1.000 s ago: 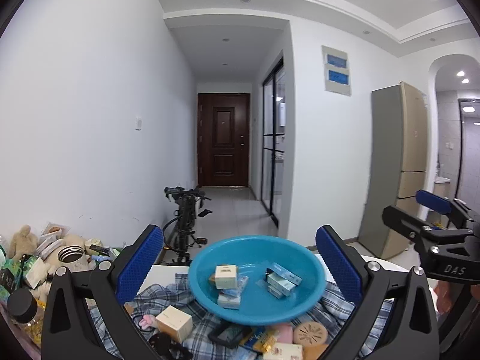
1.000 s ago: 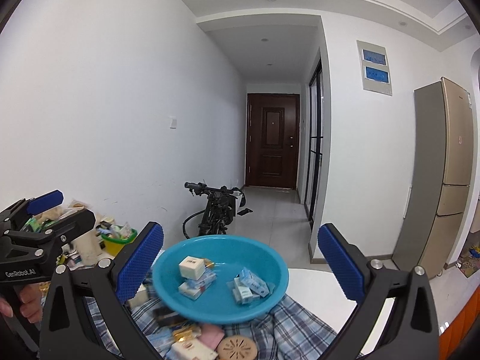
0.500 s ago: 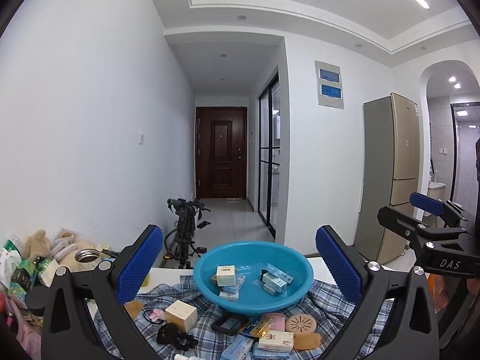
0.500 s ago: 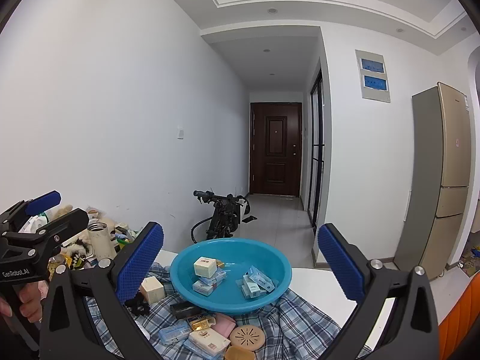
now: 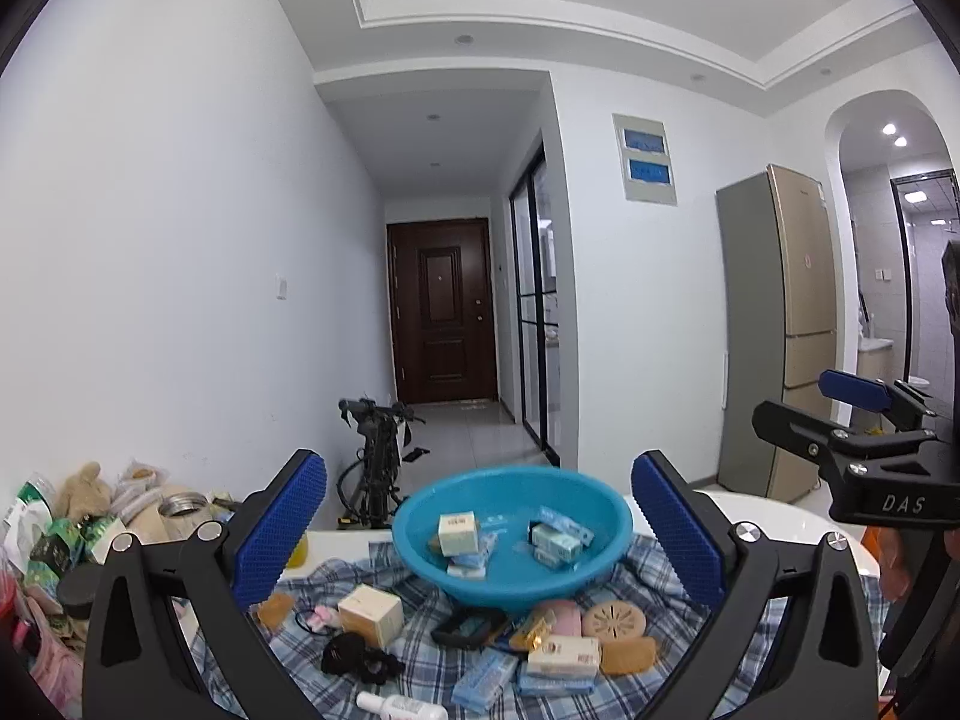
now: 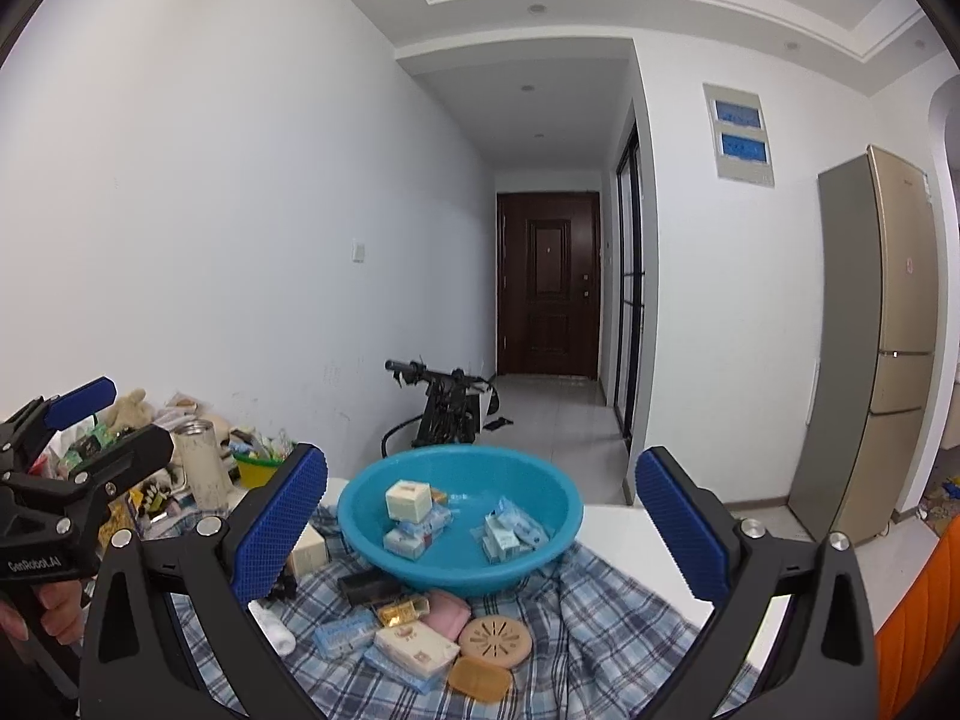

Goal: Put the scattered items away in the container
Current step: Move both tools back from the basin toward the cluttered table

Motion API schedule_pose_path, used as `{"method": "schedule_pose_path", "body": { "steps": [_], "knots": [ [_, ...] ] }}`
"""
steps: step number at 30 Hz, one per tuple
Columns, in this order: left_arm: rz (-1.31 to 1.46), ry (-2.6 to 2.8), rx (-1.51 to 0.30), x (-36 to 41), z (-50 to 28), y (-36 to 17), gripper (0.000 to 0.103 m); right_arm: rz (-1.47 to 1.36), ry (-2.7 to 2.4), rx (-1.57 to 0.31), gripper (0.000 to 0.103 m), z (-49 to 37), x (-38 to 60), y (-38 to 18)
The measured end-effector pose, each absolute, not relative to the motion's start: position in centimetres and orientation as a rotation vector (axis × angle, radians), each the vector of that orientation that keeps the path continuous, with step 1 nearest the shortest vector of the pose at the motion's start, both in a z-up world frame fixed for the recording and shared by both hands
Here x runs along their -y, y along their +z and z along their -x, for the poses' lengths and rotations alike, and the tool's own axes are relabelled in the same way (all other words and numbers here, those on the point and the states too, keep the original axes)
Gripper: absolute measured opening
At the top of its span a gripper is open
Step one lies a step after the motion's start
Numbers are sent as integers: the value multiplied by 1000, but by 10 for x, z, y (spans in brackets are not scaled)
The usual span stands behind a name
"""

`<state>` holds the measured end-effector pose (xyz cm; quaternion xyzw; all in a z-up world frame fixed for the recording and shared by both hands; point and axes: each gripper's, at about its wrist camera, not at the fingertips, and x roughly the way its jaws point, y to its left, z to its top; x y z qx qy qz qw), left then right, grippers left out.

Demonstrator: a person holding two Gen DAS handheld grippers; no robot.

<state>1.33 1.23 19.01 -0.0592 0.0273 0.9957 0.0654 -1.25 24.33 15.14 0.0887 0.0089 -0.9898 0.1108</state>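
Both the left gripper [image 5: 479, 525] and right gripper [image 6: 481, 519] hold their jaws wide apart, empty. Low in frame, soap bars [image 6: 416, 644] and small boxes [image 5: 370, 614] lie scattered on a plaid cloth [image 6: 576, 624]. Centre, the blue basin [image 5: 511, 529] holds several packets [image 5: 555, 537]. Beyond, a white surface [image 6: 618, 525] and a hallway door [image 6: 548, 291].

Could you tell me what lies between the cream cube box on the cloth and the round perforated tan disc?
In the left wrist view, a black device, gold-wrapped pieces and a pink pad lie between the cube box and the disc.
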Motion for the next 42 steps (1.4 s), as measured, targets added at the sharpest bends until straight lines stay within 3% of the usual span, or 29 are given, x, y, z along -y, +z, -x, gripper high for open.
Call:
{"method": "schedule_pose_path", "body": {
  "steps": [7, 13, 22, 42],
  "knots": [
    [273, 2993, 9, -3, -1, 151, 103, -349, -2894, -18, 103, 19, -243, 114],
    [386, 3005, -41, -2, 6, 105, 103, -379, -2881, -36, 103, 20, -240, 80],
    [358, 3011, 47, 3, 4, 52, 103, -372, -2878, -42, 102, 12, -236, 36],
    [440, 3055, 152, 15, 25, 1, 103, -358, -2926, -8, 103, 23, -241, -14]
  ]
}}
